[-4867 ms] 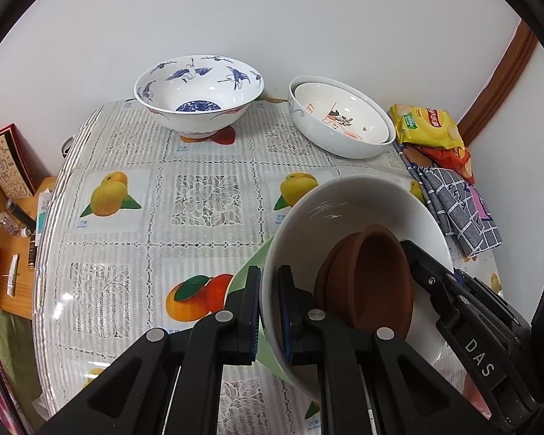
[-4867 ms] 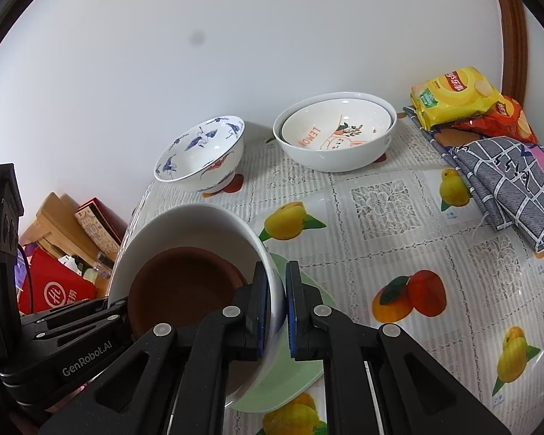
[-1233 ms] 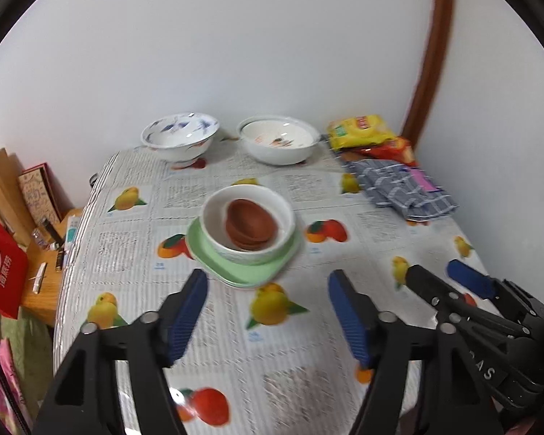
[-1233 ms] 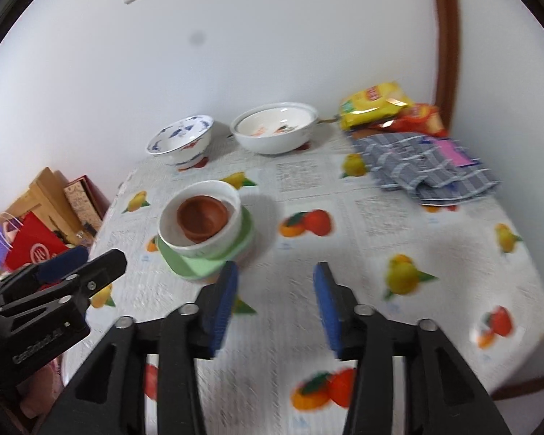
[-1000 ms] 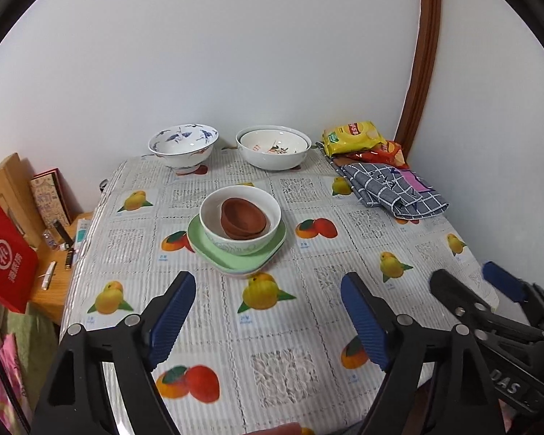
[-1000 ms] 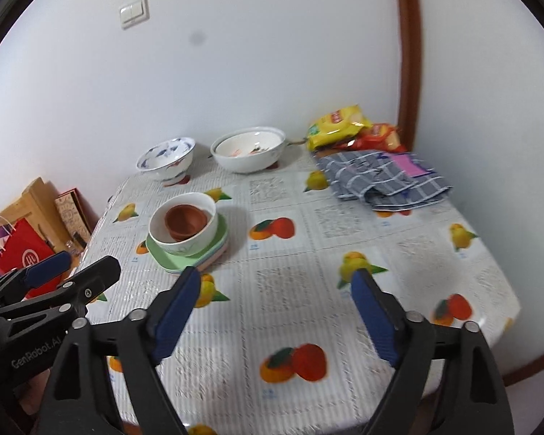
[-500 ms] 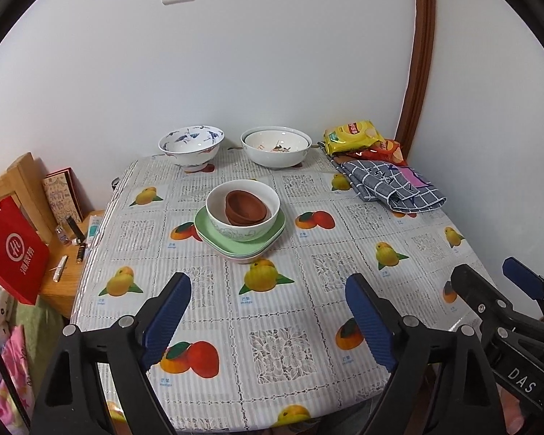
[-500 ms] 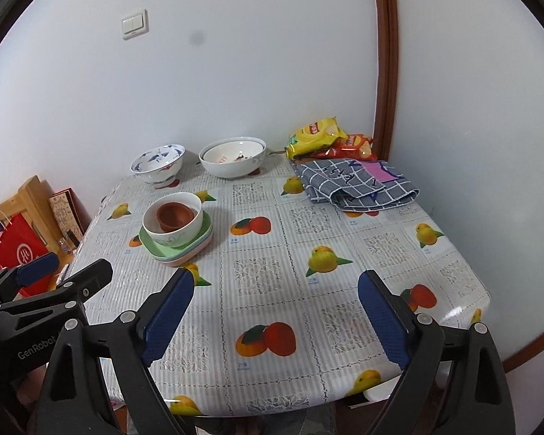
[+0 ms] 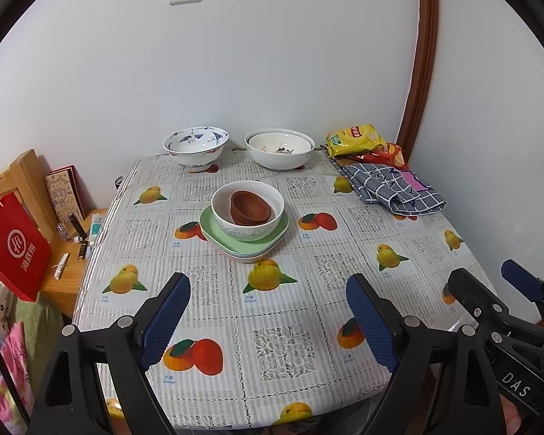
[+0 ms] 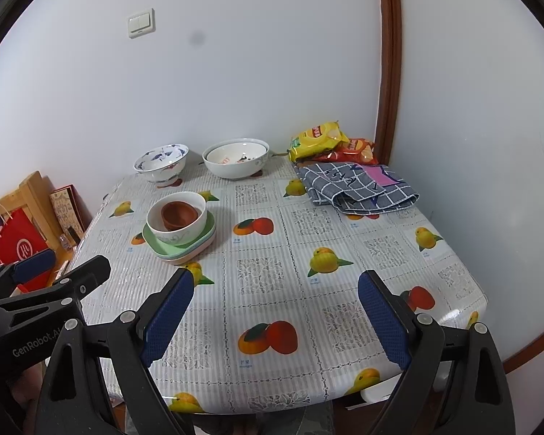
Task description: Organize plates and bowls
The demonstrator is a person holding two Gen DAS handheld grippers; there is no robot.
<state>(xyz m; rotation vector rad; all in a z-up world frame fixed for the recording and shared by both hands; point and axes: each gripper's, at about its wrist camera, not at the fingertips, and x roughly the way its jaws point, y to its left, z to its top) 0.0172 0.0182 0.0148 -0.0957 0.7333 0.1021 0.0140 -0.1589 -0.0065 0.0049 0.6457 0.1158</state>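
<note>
A white bowl [image 9: 221,207] holding brown bowls [image 9: 250,207] sits on stacked green plates [image 9: 250,243] in the middle of the table; the stack also shows in the right wrist view [image 10: 185,243]. A blue-patterned bowl [image 9: 196,146] and nested white bowls [image 9: 279,150] stand at the far edge. My left gripper [image 9: 268,320] is wide open and empty over the near table edge. My right gripper [image 10: 275,320] is wide open and empty, to the right of the left one [image 10: 47,279].
Snack bags [image 9: 357,141] and a folded checked cloth [image 9: 391,188] lie at the far right corner. A red paper bag [image 9: 14,250] and a low wooden stand [image 9: 76,264] with small items are left of the table. Walls close the far and right sides.
Both grippers let go of the white bowl, opened wide and pulled back and up from the stack to the near table edge. In the last half second they hardly moved.
</note>
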